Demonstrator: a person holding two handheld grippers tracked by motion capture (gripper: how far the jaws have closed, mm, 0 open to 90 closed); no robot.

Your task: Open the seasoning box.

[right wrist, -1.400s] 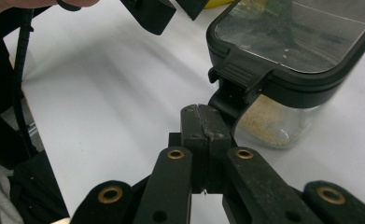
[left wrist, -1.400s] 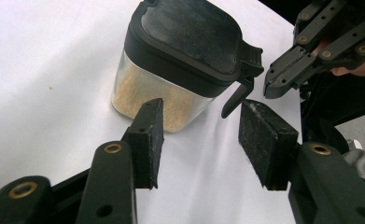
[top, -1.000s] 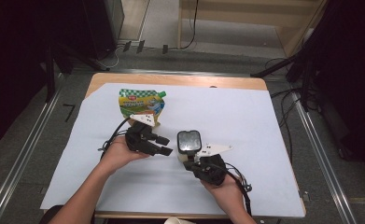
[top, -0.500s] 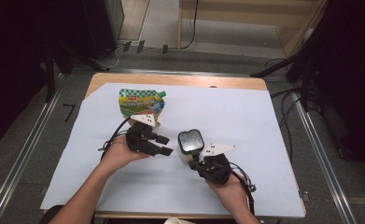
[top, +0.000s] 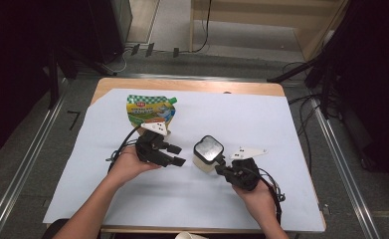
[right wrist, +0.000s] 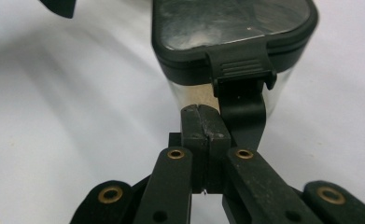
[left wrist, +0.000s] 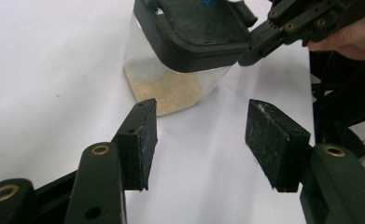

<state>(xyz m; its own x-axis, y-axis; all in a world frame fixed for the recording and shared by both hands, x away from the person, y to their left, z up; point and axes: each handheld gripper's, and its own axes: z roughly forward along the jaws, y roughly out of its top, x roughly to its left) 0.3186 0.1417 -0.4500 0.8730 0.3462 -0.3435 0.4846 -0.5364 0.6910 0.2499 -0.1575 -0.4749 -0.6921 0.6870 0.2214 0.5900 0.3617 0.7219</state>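
Gripping the container's latch

Standing on the paper-covered tabletop [top: 291,124], the clear container [top: 207,155] with its black lid sits just ahead of the right tool [top: 221,168], whose jaws are closed against the lid's latch [right wrist: 243,77]. Left tool [top: 174,154] hovers beside it, jaws spread apart. A green pouch [top: 149,109] lies beyond the left tool.

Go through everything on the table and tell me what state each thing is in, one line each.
Clear jar: upright on the white sheet, a low layer of tan powder inside.
Jar lid: closed, black clasp hanging down the side.
Left gripper: open, fingers apart, pointed at the jar, not touching it.
Right gripper: shut, fingers pressed together right at the clasp.
Green pouch: lying flat, apart from both grippers; cap state unclear.
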